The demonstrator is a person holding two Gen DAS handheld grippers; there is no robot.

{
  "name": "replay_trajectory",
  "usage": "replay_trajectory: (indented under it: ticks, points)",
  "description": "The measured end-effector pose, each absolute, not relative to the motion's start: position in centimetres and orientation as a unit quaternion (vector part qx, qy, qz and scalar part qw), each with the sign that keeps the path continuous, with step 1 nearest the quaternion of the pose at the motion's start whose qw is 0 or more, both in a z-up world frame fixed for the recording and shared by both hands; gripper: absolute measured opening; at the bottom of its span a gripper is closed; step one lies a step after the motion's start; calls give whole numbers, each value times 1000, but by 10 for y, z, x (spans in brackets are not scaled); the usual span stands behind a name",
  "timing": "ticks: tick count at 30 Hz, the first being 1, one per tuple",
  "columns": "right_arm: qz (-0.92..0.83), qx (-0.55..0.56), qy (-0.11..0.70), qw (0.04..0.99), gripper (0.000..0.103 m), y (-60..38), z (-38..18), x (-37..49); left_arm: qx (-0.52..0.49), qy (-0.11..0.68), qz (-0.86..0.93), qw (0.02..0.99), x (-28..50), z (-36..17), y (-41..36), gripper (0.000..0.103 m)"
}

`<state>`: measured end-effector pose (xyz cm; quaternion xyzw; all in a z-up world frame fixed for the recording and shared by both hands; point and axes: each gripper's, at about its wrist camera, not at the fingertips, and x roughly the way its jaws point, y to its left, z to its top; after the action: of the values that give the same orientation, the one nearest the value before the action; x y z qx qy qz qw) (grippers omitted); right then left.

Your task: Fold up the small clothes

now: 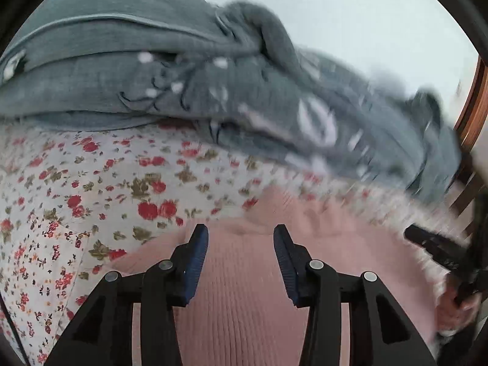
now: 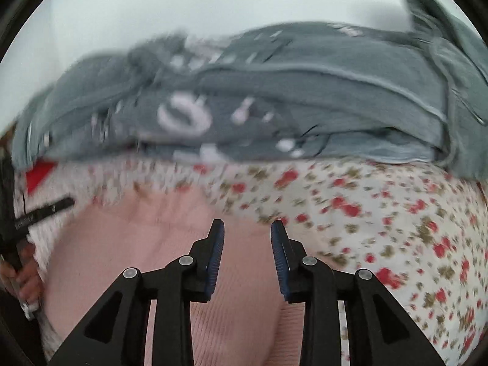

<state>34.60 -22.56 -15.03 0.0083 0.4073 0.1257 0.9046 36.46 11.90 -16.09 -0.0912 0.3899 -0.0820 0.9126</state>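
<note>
Left hand-held gripper (image 1: 241,244) nearest in the left wrist view: blue-padded fingers spread, nothing between them, hovering over pink ribbed knit garment (image 1: 244,299). Contact with the knit can't be told. Right hand-held gripper (image 2: 247,238) in its own view: fingers also spread, gap empty, over the same pink ribbed knit garment (image 2: 170,262), near its right edge.

Pink knit lies flat and closest to both cameras, on top of a white floral cloth (image 1: 91,183) with red flowers and olive leaves. Floral cloth shows to the left of the pink piece in the left view and to the right, floral cloth (image 2: 396,213), in the right view. Whether this is a bench cover or another garment is unclear.

At the right edge of the left view, the other gripper's black body and the person's fingers, blurred. Same mirrored at the left edge of the right view.

Beyond the floral cloth: a rumpled grey garment (image 1: 152,70) with white marks and dark stitching, piled in folds; also grey garment (image 2: 305,100). A small red patch (image 2: 38,177) sits by its left end. Motion blur throughout. Farthest: plain pale wall (image 1: 335,9).
</note>
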Motion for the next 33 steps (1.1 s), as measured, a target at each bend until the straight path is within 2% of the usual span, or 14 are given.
replay_trajectory:
  ticks: [2,4,8,33]
  points:
    - [109,-16,439,892,27,-218,-178,354,-57,424,-45,903,375,-182,112,40]
    - [92,-20,462,882,24,-220,-200,358,-79,438,-55,894,379,-193,120,40]
    - [84,17,448,890,17,-235,-201,358,-120,422,-65,896,375,-193,135,40]
    - [78,23,444,893,20,-238,-204,358,-118,416,-61,900,371,-193,133,40]
